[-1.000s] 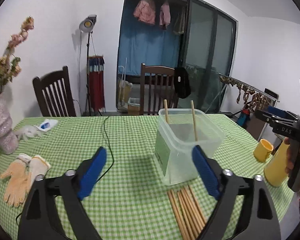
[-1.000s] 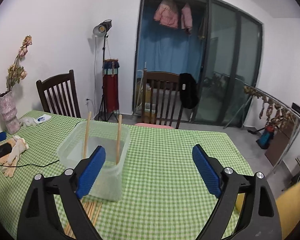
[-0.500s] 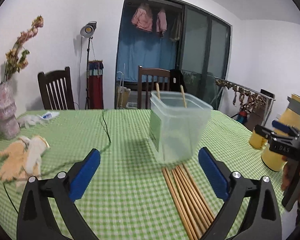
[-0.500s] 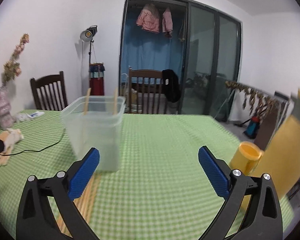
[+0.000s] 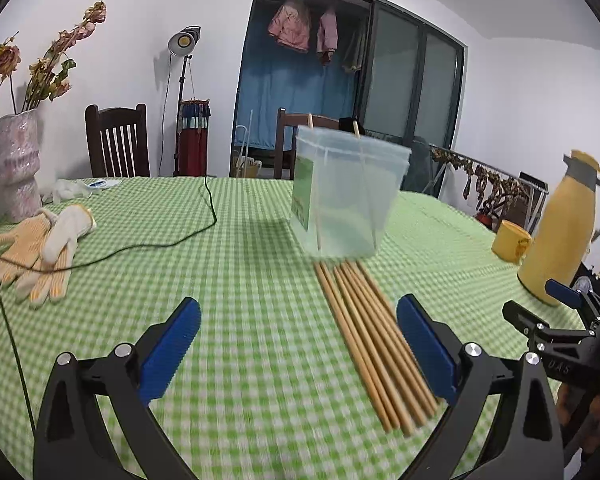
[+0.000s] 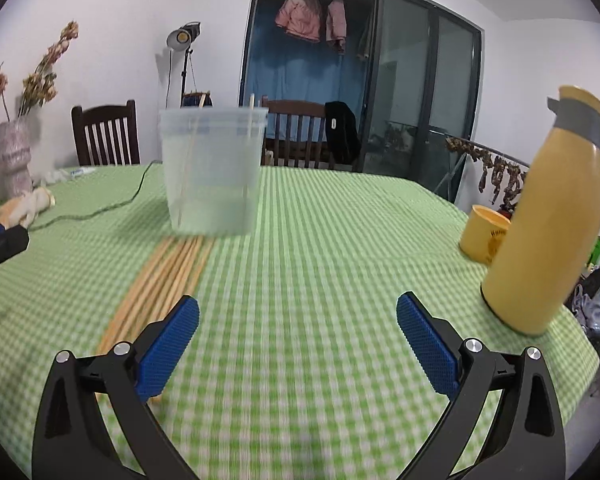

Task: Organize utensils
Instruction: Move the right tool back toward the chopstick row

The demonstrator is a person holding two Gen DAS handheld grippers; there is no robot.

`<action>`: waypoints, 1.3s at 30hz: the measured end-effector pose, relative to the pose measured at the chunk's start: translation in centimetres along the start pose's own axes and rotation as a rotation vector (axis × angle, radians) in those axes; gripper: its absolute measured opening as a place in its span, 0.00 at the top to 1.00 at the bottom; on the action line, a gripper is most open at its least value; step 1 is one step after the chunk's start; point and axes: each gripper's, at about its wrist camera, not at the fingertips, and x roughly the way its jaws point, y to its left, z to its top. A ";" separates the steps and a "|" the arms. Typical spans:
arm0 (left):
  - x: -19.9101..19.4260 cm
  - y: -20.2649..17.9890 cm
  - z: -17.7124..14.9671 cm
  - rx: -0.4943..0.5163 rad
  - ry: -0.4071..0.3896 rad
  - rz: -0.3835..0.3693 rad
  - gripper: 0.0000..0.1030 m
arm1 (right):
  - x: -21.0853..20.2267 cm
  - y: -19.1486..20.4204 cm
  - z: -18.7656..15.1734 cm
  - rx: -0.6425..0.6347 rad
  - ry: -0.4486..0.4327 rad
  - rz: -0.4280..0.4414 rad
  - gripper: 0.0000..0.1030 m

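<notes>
Green checked tablecloth (image 5: 240, 280): two chopsticks (image 5: 315, 184) in one tub (image 5: 346, 196), two gloves (image 5: 40, 252).

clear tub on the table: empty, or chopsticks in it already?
Not empty. Two chopsticks stand inside the clear tub, tips above its rim; the bundle of chopsticks lies on the tablecloth.

- The sticks (image 6: 168, 276) look smeared in the right view, and the blue pad (image 6: 168, 350) hides their near ends.
- The tub (image 5: 346, 196) is cloudy, so the two sticks inside look faint.
- The picture edge cuts the jug (image 6: 548, 216).
- The hand (image 5: 580, 408) is mostly hidden.
</notes>
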 end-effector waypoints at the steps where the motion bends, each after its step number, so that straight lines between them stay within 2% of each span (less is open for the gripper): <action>1: -0.2 -0.2 -0.6 0.007 0.007 0.002 0.07 | -0.2 0.2 -0.4 -0.005 0.005 0.012 0.08; 8: -1.8 -0.6 -3.7 -0.003 0.050 -0.005 0.07 | -2.3 -0.1 -3.6 0.055 0.038 0.065 0.08; 11: -2.6 -0.9 -5.1 0.028 0.068 0.002 0.07 | -3.1 -0.4 -4.6 0.090 0.063 0.078 0.08; 17: -4.3 -0.3 -7.4 0.045 0.083 0.033 0.07 | -4.6 0.6 -5.8 0.025 0.061 0.076 0.08; 22: -4.1 -0.2 -8.7 0.064 0.155 0.027 0.07 | -4.6 1.3 -6.3 -0.004 0.084 0.096 0.08; 24: -3.5 -0.3 -8.6 0.068 0.215 0.002 0.07 | -3.6 1.5 -5.9 -0.011 0.126 0.115 0.08; 27: -2.8 -0.2 -7.9 0.057 0.242 -0.005 0.07 | -2.7 1.6 -5.2 0.016 0.141 0.155 0.08; 29: -2.2 -0.2 -7.1 0.057 0.262 -0.006 0.07 | -2.0 1.7 -4.5 0.036 0.149 0.182 0.12; 31: -1.5 -0.1 -6.3 0.050 0.280 -0.015 0.08 | -1.3 1.9 -4.1 0.045 0.173 0.209 0.31; 33: -0.8 0.0 -5.6 0.041 0.288 -0.022 0.08 | -0.4 2.2 -3.7 0.052 0.198 0.227 0.40; 39: 1.5 0.4 -4.1 0.044 0.324 0.004 0.08 | 1.1 3.2 -2.6 0.054 0.220 0.256 0.48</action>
